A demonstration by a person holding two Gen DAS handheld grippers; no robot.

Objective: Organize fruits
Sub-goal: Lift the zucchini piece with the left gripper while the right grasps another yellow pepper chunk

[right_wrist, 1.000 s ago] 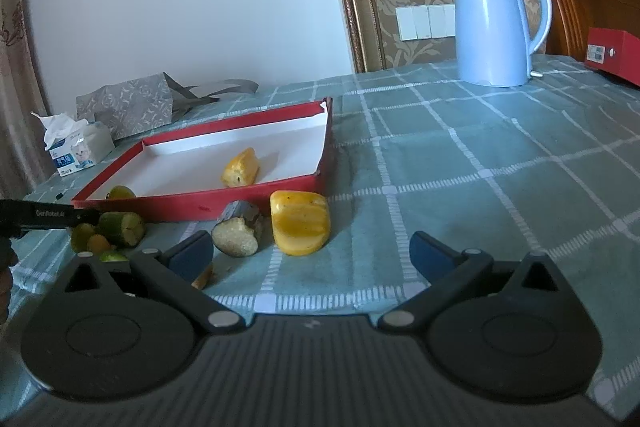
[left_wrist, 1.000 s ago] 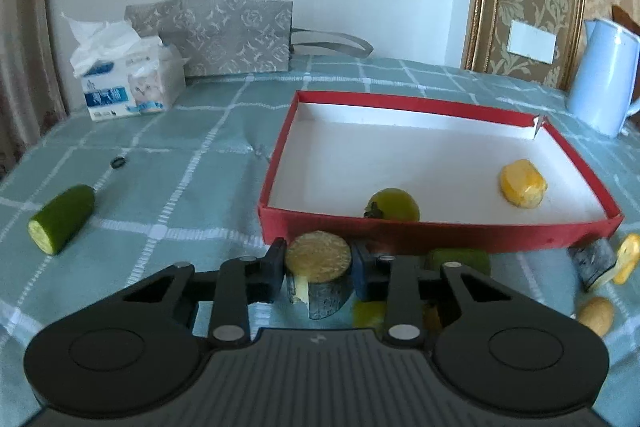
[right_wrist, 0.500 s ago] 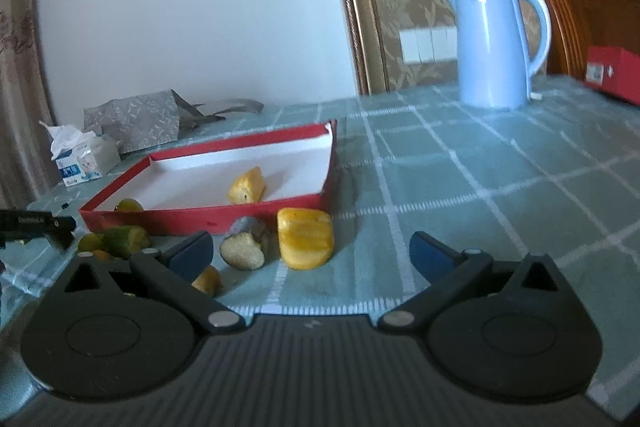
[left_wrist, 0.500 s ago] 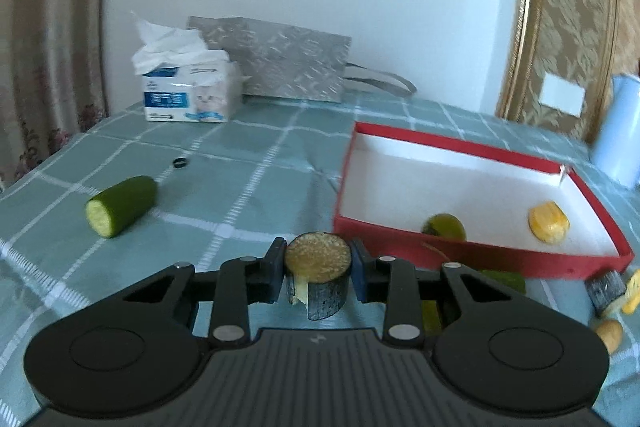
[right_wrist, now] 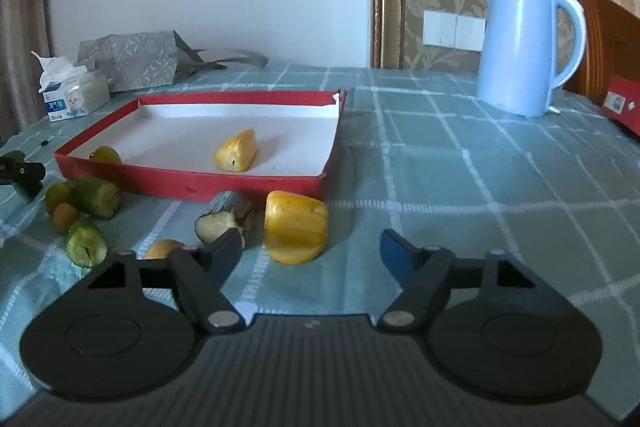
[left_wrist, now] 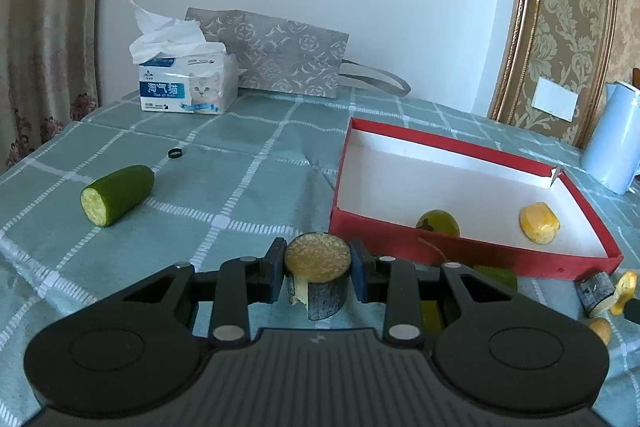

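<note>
My left tongs (left_wrist: 318, 277) clamp an eggplant chunk (left_wrist: 318, 273) just short of the red tray (left_wrist: 472, 254) ahead to the right, while my right tongs (right_wrist: 312, 253), half-open and just closing on nothing, face the yellow pepper (right_wrist: 295, 231) straight ahead.

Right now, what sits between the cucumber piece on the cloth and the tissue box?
Only a small black ring between the cucumber piece and tissue box, in the left wrist view.
</note>
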